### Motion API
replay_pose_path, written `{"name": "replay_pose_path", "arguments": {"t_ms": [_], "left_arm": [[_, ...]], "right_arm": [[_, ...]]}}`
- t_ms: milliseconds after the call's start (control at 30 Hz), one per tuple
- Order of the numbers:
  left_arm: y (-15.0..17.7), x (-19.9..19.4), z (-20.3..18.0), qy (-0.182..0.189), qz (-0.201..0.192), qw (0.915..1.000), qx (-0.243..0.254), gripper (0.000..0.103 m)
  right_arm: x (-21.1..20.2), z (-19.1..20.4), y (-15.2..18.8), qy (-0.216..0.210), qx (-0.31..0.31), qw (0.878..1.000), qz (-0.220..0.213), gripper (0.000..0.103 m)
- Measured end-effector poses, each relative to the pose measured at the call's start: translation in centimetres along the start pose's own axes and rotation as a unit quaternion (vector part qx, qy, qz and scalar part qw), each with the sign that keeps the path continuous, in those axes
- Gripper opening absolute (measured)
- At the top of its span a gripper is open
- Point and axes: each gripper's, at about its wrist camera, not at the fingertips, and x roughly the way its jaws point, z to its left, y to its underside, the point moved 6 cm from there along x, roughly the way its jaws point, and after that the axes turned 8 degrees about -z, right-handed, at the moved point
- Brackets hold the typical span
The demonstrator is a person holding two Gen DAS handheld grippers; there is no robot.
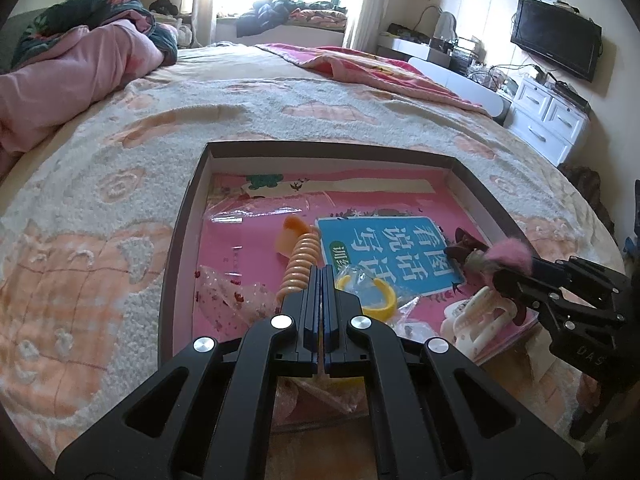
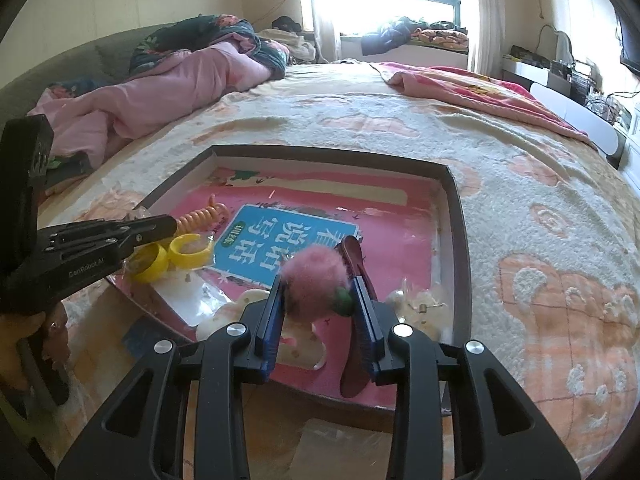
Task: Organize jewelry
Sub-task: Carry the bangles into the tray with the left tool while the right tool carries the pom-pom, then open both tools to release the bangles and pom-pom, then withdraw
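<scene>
A shallow dark-rimmed box (image 1: 188, 216) (image 2: 456, 216) lies on the bed, lined with a pink book bearing a blue label (image 1: 384, 248) (image 2: 276, 240). My left gripper (image 1: 322, 270) (image 2: 170, 224) is shut on an orange spiral hair coil (image 1: 302, 264) (image 2: 202, 214) over the box. My right gripper (image 2: 318, 280) (image 1: 496, 276) is shut on a fluffy pink pom-pom hair clip (image 2: 314, 280) (image 1: 514, 254) with a dark red clip arm. A yellow open bangle (image 1: 384, 300) (image 2: 188, 254) in clear wrap and a cream claw clip (image 1: 480, 312) (image 2: 224, 320) lie in the box.
Clear plastic bags (image 1: 228, 292) and small earrings in wrap (image 2: 420, 304) lie in the box. The box sits on a cream and orange fleece blanket (image 1: 120, 184). A pink quilt (image 1: 72, 68) is heaped at the far left. White drawers (image 1: 548, 120) and a TV (image 1: 556, 36) stand at the right.
</scene>
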Motion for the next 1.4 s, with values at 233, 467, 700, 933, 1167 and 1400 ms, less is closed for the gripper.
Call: {"name": "replay_pose_path", "arguments": {"t_ms": [233, 467, 700, 933, 1167, 1400], "left_arm": [[0.5, -0.6, -0.5, 0.003, 0.0, 1.0, 0.002, 0.0], [0.8, -1.2, -1.1, 0.004, 0.002, 1.0, 0.007, 0.003], [0.9, -1.8, -1.4, 0.002, 0.002, 1.0, 0.009, 0.016], [0.8, -2.9, -1.7, -0.003, -0.003, 1.0, 0.007, 0.035], [0.7, -4.2, -1.9, -0.007, -0.015, 0.9998, 0.006, 0.06], [0.6, -5.4, -2.0, -0.011, -0.025, 0.9996, 0.005, 0.074]], "right_arm": [[-0.2, 0.1, 0.3, -0.002, 0.006, 1.0, 0.006, 0.035], [-1.0, 0.2, 0.6, -0.002, 0.009, 1.0, 0.001, 0.045], [-2.3, -0.2, 0.6, 0.003, 0.02, 1.0, -0.008, 0.058], [-3.9, -1.1, 0.6, 0.012, 0.037, 0.999, -0.022, 0.077], [-5.5, -1.9, 0.9, 0.019, 0.057, 0.998, -0.032, 0.088], [-6.9, -2.2, 1.0, 0.026, 0.058, 0.997, -0.04, 0.092]]}}
